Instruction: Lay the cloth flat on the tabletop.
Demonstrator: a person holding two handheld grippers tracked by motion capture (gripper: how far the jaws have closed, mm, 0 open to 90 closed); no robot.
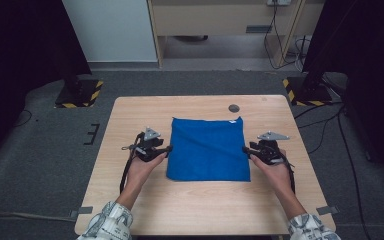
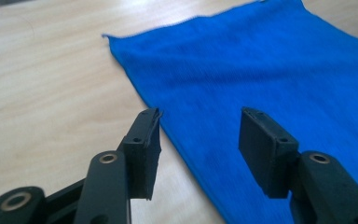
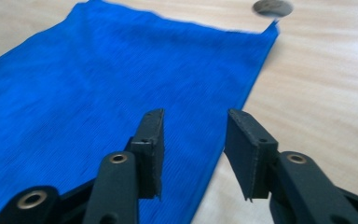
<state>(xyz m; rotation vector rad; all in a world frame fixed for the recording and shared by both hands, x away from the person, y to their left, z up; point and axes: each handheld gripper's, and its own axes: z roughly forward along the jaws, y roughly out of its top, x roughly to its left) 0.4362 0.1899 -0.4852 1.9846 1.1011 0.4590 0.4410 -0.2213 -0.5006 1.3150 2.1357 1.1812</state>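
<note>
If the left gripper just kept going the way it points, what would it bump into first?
Probably the blue cloth: the left gripper has its open jaws astride the cloth's near side edge, so it would likely slide onto it.

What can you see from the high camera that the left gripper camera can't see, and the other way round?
The high view alone shows both hands, the right gripper, the table's edges and the grey floor. The left gripper view alone shows, up close, the left gripper with its jaws apart, straddling the cloth's side edge. Both show the blue cloth lying flat on the wooden table.
</note>
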